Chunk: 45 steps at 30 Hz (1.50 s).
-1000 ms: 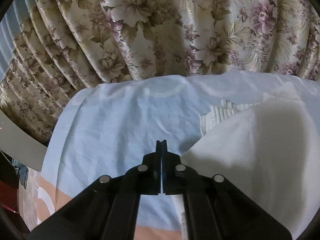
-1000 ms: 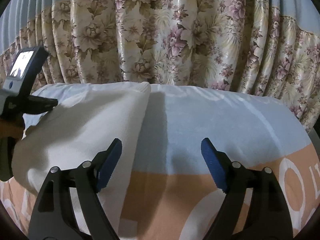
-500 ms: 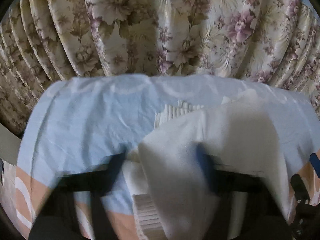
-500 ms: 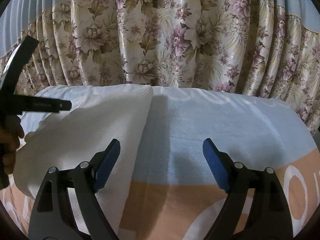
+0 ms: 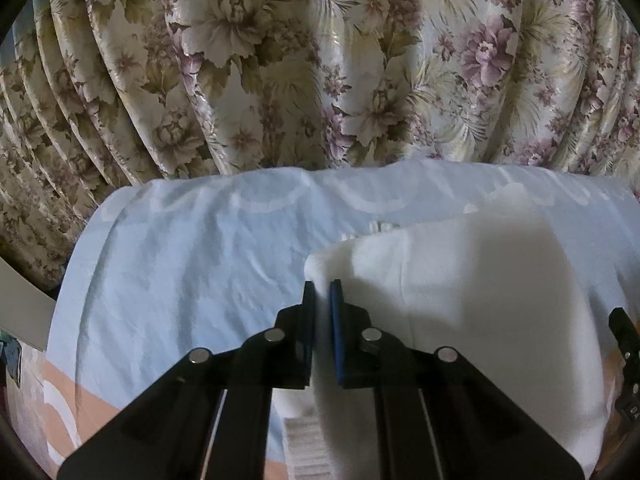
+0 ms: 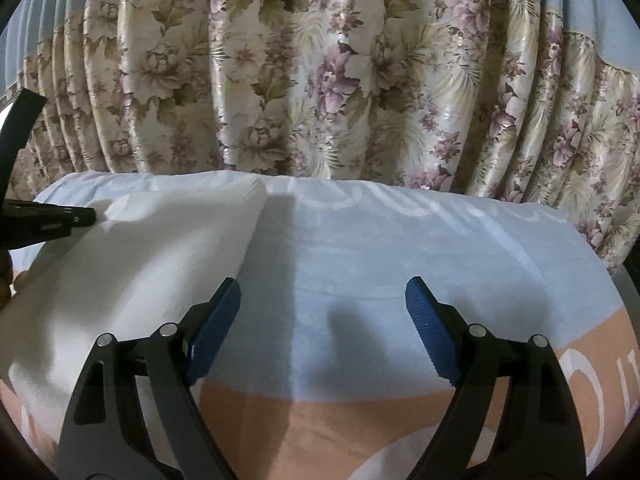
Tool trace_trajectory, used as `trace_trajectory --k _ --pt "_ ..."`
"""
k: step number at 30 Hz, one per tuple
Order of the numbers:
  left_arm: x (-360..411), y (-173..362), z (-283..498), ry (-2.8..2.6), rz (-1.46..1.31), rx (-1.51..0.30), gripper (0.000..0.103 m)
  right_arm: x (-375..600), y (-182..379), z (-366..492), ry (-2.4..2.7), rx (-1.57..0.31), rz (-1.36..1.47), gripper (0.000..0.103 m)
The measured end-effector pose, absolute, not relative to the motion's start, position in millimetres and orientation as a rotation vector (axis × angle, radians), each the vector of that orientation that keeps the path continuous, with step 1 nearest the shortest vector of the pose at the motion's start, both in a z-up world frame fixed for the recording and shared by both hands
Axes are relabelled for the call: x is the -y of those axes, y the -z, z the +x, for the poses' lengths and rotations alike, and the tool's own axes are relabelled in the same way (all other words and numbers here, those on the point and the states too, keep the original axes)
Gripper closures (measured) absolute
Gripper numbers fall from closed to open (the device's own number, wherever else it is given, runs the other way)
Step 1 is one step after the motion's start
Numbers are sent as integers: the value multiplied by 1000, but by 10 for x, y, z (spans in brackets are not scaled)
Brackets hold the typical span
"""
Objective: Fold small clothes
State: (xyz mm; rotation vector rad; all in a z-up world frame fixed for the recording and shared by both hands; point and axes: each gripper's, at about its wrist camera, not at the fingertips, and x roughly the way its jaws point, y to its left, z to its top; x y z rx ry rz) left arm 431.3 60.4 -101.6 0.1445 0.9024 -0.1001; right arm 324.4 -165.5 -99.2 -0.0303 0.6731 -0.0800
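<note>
We had the left gripper (image 5: 322, 300) pinched shut on the near-left edge of the white garment (image 5: 480, 312), a ridge of its fabric caught between the two pads, while the right gripper (image 6: 322, 332) stood spread wide over bare bedsheet (image 6: 400, 256) with nothing between its jaws. The garment lay on the left half of the bed, from the blue band of the sheet down onto the peach band toward the near edge, and in our right wrist view its right edge ran from the far edge of the bed, by the curtain (image 6: 320, 80), toward us, passing just beside and under the right gripper's left finger (image 6: 216, 332). So the cloth lay wholly to the left of the right gripper's open gap; its long axis seemed to run from the near edge to the far edge, though the fisheye made that hard to judge. A ribbed hem (image 5: 304, 448) showed beneath the folded layer near the left gripper. We judged that the left hand, already holding, was the one placed to carry the fold across, and that the right would first have to shift left to meet the free edge.
</note>
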Motion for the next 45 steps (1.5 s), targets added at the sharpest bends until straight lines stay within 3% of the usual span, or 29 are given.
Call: trace_trajectory --k 5,6,7,9,19,26,45 --pt "-632 1120 4333 104 188 -903 81 1724 1009 3305 79 -688 -24 18" --pt "-671 1124 4309 102 179 -903 69 1735 1014 3311 76 -693 -18 18" --pt "-723 1107 4273 79 170 -894 48 1744 1014 3313 66 -698 -8 17" --pt "-884 1009 4161 38 118 -881 26 1758 1004 3309 53 -702 1 15" --pt "-1058 891 3257 134 -161 -932 17 1730 878 3207 -1 -706 19 11" --pt "-981 1258 3072 175 -398 -1007 15 1623 855 3034 -21 -717 14 11" --pt "-693 1372 2909 138 -220 -876 4 1638 1004 3339 -101 -747 142 9"
